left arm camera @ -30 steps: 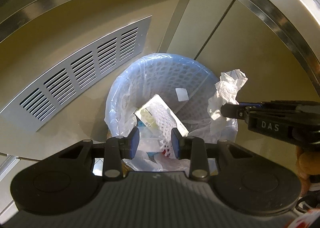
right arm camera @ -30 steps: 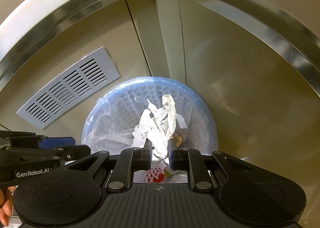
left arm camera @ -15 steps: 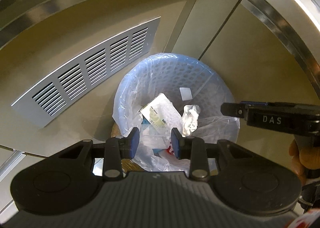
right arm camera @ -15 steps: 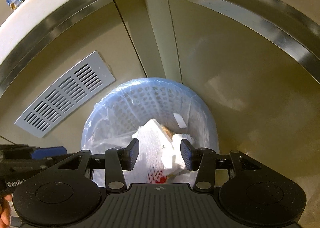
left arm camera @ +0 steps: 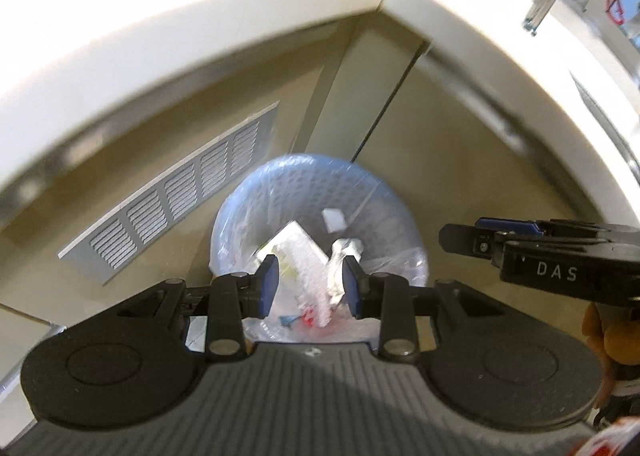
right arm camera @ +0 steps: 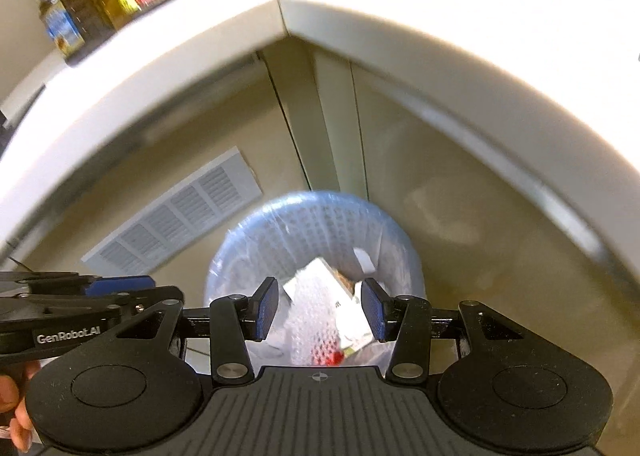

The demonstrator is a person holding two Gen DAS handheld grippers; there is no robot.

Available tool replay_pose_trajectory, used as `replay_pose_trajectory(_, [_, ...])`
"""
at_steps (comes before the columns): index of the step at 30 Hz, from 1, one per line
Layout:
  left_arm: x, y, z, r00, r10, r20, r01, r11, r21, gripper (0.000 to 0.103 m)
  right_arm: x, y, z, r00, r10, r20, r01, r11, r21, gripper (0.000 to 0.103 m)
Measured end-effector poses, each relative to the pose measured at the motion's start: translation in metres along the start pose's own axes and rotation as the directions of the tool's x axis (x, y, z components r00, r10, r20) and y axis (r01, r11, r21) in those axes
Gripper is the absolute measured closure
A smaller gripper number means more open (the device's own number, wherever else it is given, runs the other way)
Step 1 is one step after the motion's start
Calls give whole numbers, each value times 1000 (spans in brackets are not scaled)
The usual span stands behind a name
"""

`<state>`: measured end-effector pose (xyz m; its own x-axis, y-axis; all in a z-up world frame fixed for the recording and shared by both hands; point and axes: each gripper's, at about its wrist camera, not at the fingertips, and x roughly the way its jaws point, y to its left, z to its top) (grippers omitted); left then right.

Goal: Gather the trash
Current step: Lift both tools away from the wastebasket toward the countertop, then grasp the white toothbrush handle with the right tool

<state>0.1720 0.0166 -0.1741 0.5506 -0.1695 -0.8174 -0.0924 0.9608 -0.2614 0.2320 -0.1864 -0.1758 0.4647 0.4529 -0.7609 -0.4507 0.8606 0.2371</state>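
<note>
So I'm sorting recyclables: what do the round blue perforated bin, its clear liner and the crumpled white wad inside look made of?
The round blue perforated bin looks like moulded plastic with a matte finish and regular holes. Its clear liner looks like thin glossy plastic film, wrinkled with glints. The crumpled white wad is probably paper or tissue; blur leaves that open.
</note>
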Motion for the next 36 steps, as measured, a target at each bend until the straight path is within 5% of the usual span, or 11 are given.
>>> replay_pose_trajectory(10, [-61,-23,49,986,-74,150,59,993,98,73,-64,22,35,985,1,173,2,1000,-20,57])
replay_pose_trajectory(21, [-96,-6,103,970,-55,235,27,992,122,72,-92,16,92,944,-37,327,50,998,-33,57])
replay_pose_trajectory(36, [-50,-16,192,961,33,275,-49,997,54,71,-25,-48,216,950,101,296,-21,965,-262,57])
